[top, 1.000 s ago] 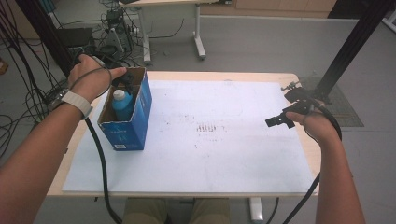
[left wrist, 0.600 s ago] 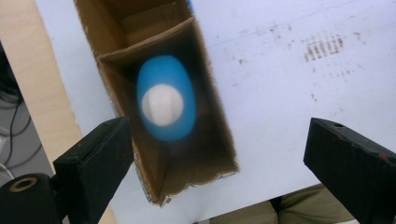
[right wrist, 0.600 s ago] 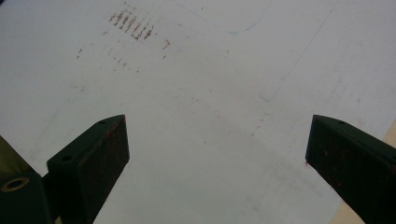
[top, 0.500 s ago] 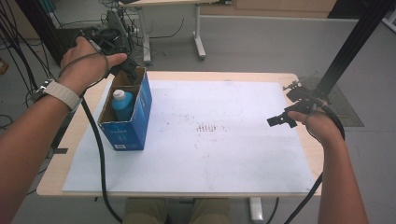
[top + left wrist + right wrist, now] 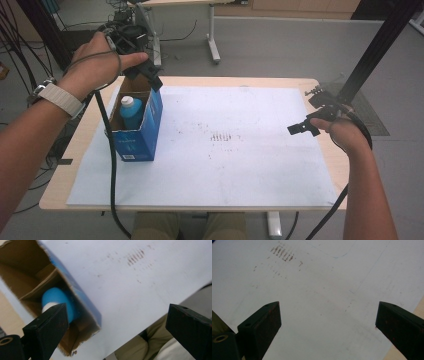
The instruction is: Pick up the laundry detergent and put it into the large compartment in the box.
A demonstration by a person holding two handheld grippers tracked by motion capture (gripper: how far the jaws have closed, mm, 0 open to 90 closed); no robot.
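The box (image 5: 136,122) serves as the landmark. It is a blue cardboard box standing open-topped on the white sheet (image 5: 225,145) that covers the table (image 5: 60,165), near the sheet's left edge in the high view.

Nearest the person, the sheet ahead of the box lies bare; the table's front legs are hidden beneath the top, and the person's knees are cut off at the bottom edge.

Well to the right of the box, the right gripper (image 5: 302,129) hangs over the sheet's right edge. The right gripper view shows its 2 jaws spread wide with nothing between them, bare sheet below. Its body is largely hidden by the hand.

Inside the box stands 1 bottle (image 5: 131,111), blue with a white cap. Its lower part is hidden by the box wall. In the left gripper view the near jaw covers part of the cap, and the box's left side is cut off by the frame.

Just above the box's far rim, the left gripper (image 5: 147,75) is held clear of it. Its jaws have just been opening and stand wide apart, nothing between them. The hand covers most of the gripper body.

Between the box and the right gripper, faint brown marks (image 5: 222,137) sit on the sheet; their nature cannot be made out.
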